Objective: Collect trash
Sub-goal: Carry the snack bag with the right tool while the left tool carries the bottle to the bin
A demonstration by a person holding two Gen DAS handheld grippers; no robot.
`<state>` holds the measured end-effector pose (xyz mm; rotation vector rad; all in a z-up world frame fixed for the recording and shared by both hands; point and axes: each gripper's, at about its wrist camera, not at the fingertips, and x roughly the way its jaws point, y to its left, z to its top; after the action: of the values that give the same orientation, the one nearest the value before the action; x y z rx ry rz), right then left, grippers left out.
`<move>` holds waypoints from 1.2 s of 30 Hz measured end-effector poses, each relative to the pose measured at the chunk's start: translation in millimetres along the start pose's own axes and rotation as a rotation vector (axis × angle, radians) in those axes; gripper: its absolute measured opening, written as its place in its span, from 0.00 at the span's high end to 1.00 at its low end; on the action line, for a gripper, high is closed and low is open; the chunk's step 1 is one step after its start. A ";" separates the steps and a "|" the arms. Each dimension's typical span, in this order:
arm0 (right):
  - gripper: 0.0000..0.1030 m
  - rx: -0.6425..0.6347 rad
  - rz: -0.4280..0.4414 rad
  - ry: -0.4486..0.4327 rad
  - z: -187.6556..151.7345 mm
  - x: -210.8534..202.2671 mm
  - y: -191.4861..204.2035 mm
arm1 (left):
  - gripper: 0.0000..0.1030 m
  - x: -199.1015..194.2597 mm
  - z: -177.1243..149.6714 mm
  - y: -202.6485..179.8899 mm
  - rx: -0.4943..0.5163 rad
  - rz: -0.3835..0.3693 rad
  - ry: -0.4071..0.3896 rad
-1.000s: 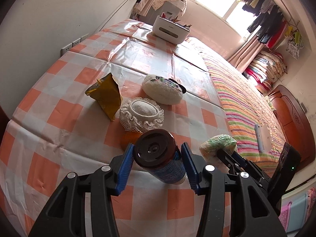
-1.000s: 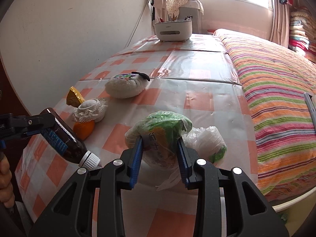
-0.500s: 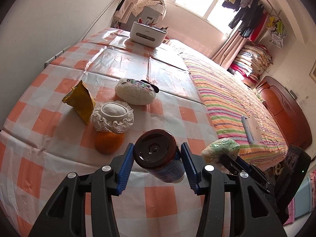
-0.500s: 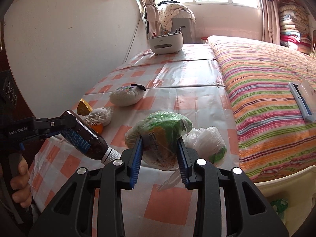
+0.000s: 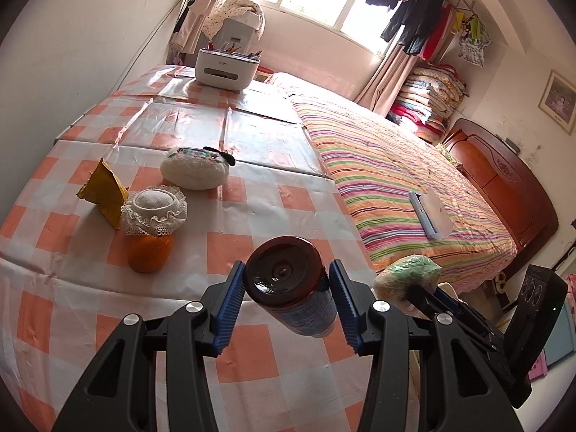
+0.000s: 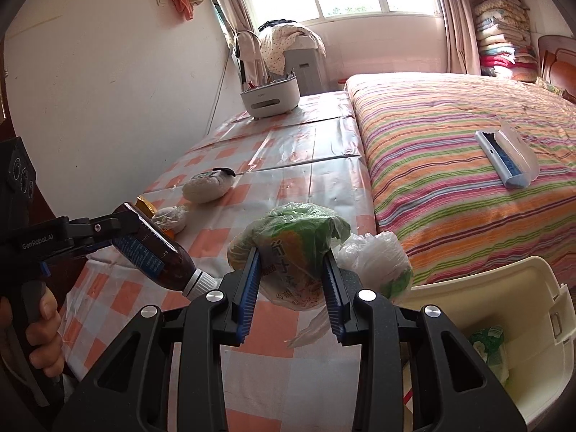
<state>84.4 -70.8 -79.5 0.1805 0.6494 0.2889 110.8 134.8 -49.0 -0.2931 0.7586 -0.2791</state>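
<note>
- Gripping a brown bottle (image 5: pixel 288 284) by its lower body, the left gripper (image 5: pixel 286 300) had its jaws clamped on both sides of it, base toward the camera.
- From the right wrist view the same bottle (image 6: pixel 151 248) slanted down to the right, white cap lowest, held clear above the counter (image 6: pixel 288 165); a hand (image 6: pixel 43 338) wrapped the gripper's handle at the left edge.
- The right gripper (image 6: pixel 291 280) had its jaws pressed onto a crumpled green-and-orange wrapper bundle (image 6: pixel 295 248), lifted off the checked cloth.
- A scrunched clear plastic bag (image 6: pixel 378 259) hung just beside that bundle on its right; whether it was caught in the jaws I could not tell.
- A cream bin (image 6: pixel 504 342) stood low at the right, below the bed edge, with a green-printed wrapper (image 6: pixel 489 342) inside.
- On the counter lay a yellow packet (image 5: pixel 102 192), touching or just beside an orange jar with a lace cover (image 5: pixel 153 223), and a white knitted pouch (image 5: pixel 196 169) farther back.
- A white organiser box (image 5: pixel 226 68) sat at the far end.
- A lint brush (image 6: pixel 507 154) lay on the striped bed (image 6: pixel 450 165).
</note>
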 end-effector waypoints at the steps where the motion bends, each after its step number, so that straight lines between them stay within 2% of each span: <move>1: 0.69 0.005 -0.006 -0.006 -2.1 -3.6 -3.4 | 0.55 0.1 -1.7 -4.7 0.008 -0.007 0.001; 7: 0.69 0.068 -0.033 -0.025 -15.5 -23.4 -27.8 | 0.55 1.6 -11.4 -36.5 0.060 -0.048 0.006; 16: 0.69 0.158 -0.132 -0.091 -29.7 -54.3 -62.9 | 0.56 0.9 -24.2 -83.9 0.139 -0.103 0.002; 20: 0.68 0.194 -0.184 -0.122 -36.1 -67.0 -78.3 | 0.56 1.3 -29.1 -100.3 0.164 -0.121 0.005; 27: 0.65 0.246 -0.219 -0.150 -43.7 -78.3 -94.1 | 0.56 4.1 -35.4 -121.8 0.203 -0.144 0.011; 29: 0.61 0.254 -0.225 -0.169 -43.9 -83.3 -95.7 | 0.56 5.6 -36.6 -126.6 0.211 -0.150 0.012; 30: 0.56 0.261 -0.224 -0.181 -43.8 -85.4 -96.8 | 0.56 6.3 -37.3 -129.2 0.217 -0.152 0.014; 31: 0.42 0.271 -0.230 -0.197 -44.2 -88.7 -97.8 | 0.56 6.9 -37.9 -132.4 0.222 -0.153 0.015; 32: 0.33 0.279 -0.237 -0.211 -44.5 -91.7 -99.2 | 0.56 7.8 -38.5 -134.9 0.226 -0.155 0.016; 36: 0.32 0.329 -0.237 -0.263 -46.0 -102.2 -107.0 | 0.57 12.7 -40.7 -144.7 0.237 -0.165 0.026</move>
<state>0.7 -201.1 -84.7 0.4447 0.4479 -0.0728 70.4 -9.6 -33.2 -0.1280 0.7202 -0.5251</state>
